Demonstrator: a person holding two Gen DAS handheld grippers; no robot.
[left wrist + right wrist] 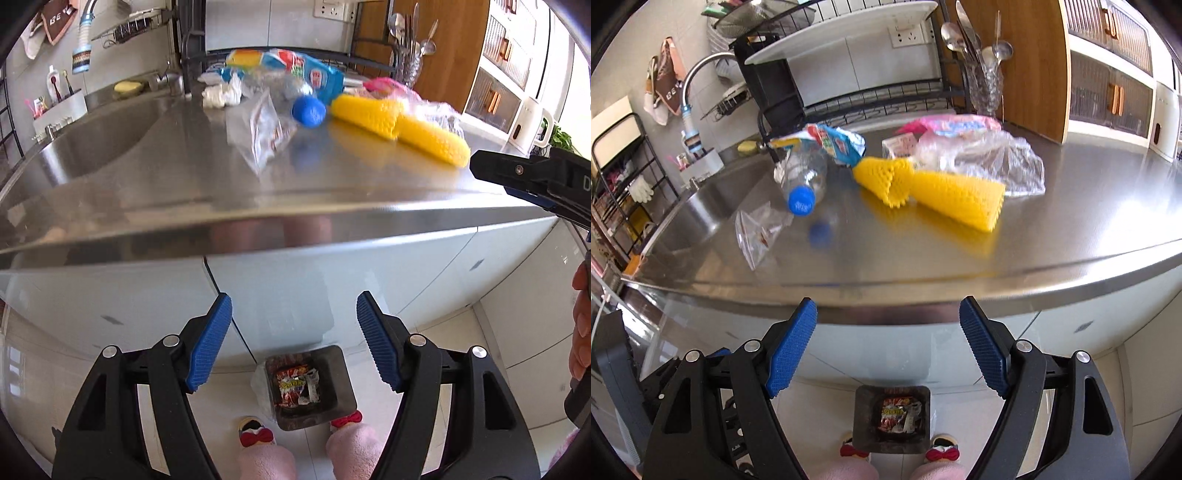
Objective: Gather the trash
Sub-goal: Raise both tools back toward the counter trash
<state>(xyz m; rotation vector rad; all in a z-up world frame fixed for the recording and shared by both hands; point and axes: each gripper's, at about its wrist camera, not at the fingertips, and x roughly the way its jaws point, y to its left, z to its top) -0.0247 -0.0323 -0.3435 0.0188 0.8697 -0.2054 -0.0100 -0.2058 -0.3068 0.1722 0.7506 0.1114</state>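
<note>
Looking down past the steel counter (960, 251), we see both the left gripper (294, 341) and the right gripper (888, 347) spread wide and empty. Below the counter's edge stands the bin (892, 419) holding a red wrapper (897, 415); on the counter lie a plastic bottle (805, 181) and yellow foam nets (931, 188).

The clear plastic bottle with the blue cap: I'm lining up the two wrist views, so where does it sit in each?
Left wrist view: clear plastic bottle with the blue cap lies upper centre on the steel counter, cap toward the camera, left of the yellow foam netting.
Right wrist view: bottle lies upper left of centre, again left of the netting.
Shared landmark: the black bin on the floor between the fingers.
</note>
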